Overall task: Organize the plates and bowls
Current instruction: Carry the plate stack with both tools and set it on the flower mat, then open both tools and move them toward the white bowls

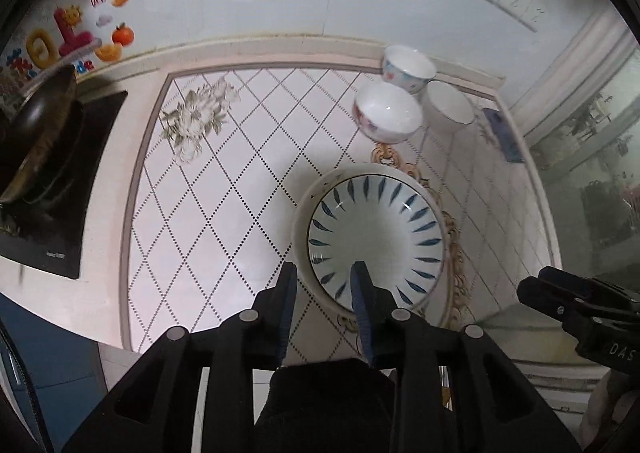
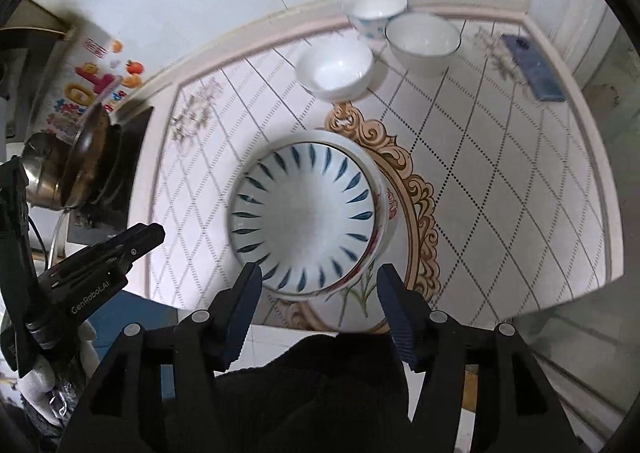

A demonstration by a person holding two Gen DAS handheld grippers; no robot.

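Left wrist view: left gripper (image 1: 322, 273) points steeply down over a tiled counter (image 1: 224, 189) w/ diamond dot pattern. Its jaws stand a little apart, nothing pinched; the right-hand finger shows over the near rim of the blue-leaf bowl (image 1: 376, 235), the other finger just outside it, contact not clear. That bowl sits nested in a larger white dish (image 1: 301, 221), whose rim shows around it at left and front. Further back, near the wall, three small bowls in a cluster: a red-flowered bowl (image 1: 387, 115) nearest, a blue-patterned bowl (image 1: 407, 67) behind it, a blue-rimmed bowl (image 1: 449, 107) to the right. A dark blue phone (image 1: 503, 133) lies beside them. At left, a wok (image 1: 36, 137) on a black cooktop (image 1: 76, 189). The right gripper (image 1: 532, 287) pokes in at the right edge, seen side-on. Right wrist view: right gripper (image 2: 318, 277) spread wide, nothing between its jaws, above the front edge of the blue-leaf bowl (image 2: 304, 213), not touching it. The white dish (image 2: 382, 189) w/ flower print shows under the bowl at right & front. Same three bowls at back: plain-looking one (image 2: 335, 69) nearest, blue-patterned (image 2: 374, 11) and blue-rimmed (image 2: 423, 41) behind. Phone (image 2: 534, 67) at far right. Left gripper (image 2: 154, 233) enters at left, jaws nearly together. Wok (image 2: 90, 149) and a steel pot (image 2: 40, 173) at left.
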